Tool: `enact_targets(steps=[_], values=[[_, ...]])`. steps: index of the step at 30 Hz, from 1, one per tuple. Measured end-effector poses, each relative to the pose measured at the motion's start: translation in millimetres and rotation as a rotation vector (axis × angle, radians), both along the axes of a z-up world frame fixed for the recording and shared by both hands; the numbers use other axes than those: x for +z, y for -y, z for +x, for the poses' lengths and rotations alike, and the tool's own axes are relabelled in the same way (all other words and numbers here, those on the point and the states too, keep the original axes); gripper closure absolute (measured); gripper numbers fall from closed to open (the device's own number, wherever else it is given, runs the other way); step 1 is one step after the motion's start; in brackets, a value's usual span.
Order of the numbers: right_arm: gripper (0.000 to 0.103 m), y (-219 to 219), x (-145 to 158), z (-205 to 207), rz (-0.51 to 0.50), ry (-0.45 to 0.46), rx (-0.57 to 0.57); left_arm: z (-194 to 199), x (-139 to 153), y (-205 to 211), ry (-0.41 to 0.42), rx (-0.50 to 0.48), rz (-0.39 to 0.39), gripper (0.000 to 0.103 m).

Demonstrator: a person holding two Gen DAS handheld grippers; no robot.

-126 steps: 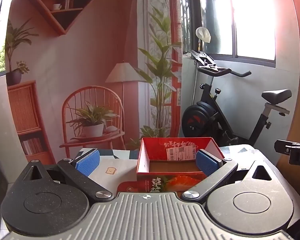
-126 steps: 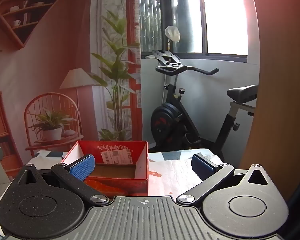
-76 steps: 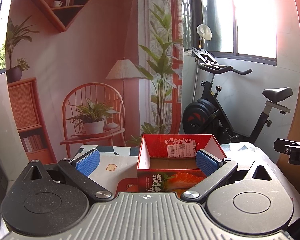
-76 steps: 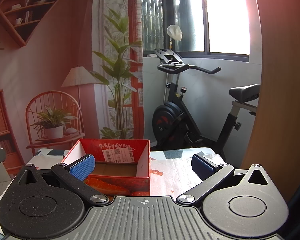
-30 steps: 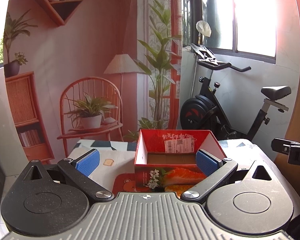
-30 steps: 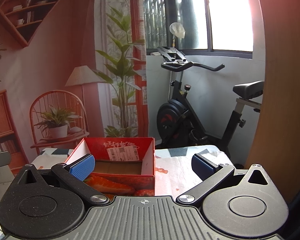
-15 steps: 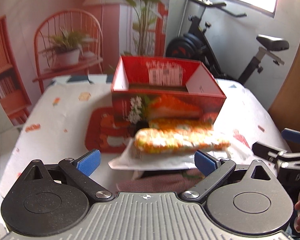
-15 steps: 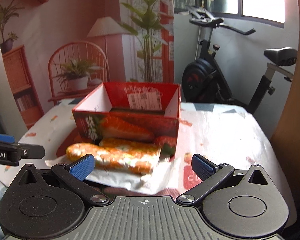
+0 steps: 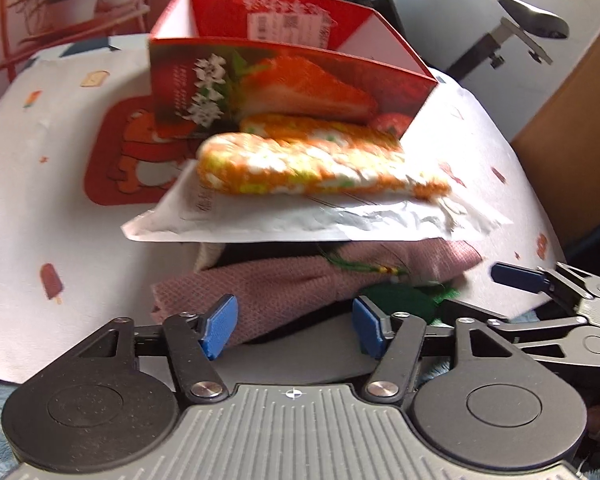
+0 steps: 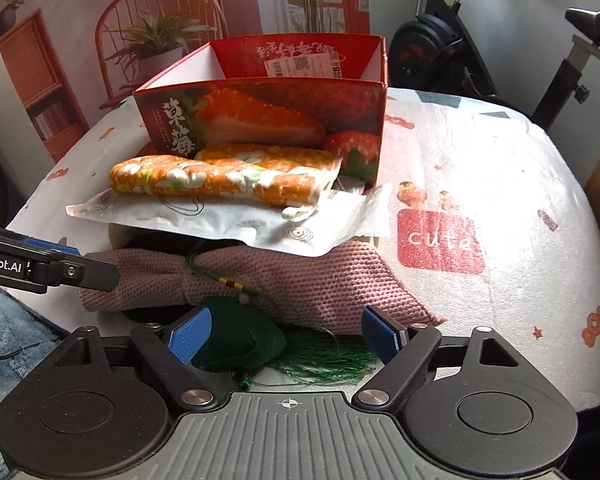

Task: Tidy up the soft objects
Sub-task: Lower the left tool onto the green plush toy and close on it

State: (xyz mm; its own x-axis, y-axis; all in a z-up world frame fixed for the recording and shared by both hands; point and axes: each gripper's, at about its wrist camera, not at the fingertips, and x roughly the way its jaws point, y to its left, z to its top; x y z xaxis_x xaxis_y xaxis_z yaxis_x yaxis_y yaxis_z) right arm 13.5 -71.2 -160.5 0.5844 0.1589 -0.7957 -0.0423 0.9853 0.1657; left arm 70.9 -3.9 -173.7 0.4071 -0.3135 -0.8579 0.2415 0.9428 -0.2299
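**Both grippers tipped down, jaws part-closed**

The left gripper [image 9: 292,330] points steeply downward, its blue pads [image 9: 219,328] apart, the jaws having just been closing; pink knit cloth lies between them, not visibly pinched. The right gripper [image 10: 286,334] tilts down likewise, jaws just narrowed yet clearly apart, a dark green pouch between its fingers unpressed. The right gripper sits just right of the left, fingertips near each other.
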Motion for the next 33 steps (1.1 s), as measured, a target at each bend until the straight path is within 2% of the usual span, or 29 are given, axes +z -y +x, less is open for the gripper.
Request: enact_targets(steps=[2, 4, 7, 15, 19, 25, 33], values=[[0.033, -5, -2, 0, -0.004, -0.014, 0.033, 2, -6, 3, -0.023, -0.040, -0.039, 0.043], [0.045, -10, -5, 1, -0.006, -0.023, 0.062, 5, -13, 7, -0.051, -0.067, -0.075, 0.053], [0.054, -16, -10, 3, -0.009, -0.042, 0.100, 11, -25, 11, -0.086, -0.089, -0.100, 0.061], [0.054, -15, -22, 9, 0.014, -0.080, 0.111, 32, -38, 30, -0.102, -0.152, -0.152, 0.061], [0.054, -12, -31, 13, 0.045, -0.098, 0.112, 33, -58, 42, -0.157, -0.199, -0.209, 0.062], [0.054, -11, -39, 18, 0.080, -0.112, 0.126, 41, -75, 36, -0.192, -0.183, -0.317, 0.062], [0.053, -17, -46, 24, 0.062, -0.097, 0.161, 43, -80, 32, -0.191, -0.159, -0.360, 0.062]])
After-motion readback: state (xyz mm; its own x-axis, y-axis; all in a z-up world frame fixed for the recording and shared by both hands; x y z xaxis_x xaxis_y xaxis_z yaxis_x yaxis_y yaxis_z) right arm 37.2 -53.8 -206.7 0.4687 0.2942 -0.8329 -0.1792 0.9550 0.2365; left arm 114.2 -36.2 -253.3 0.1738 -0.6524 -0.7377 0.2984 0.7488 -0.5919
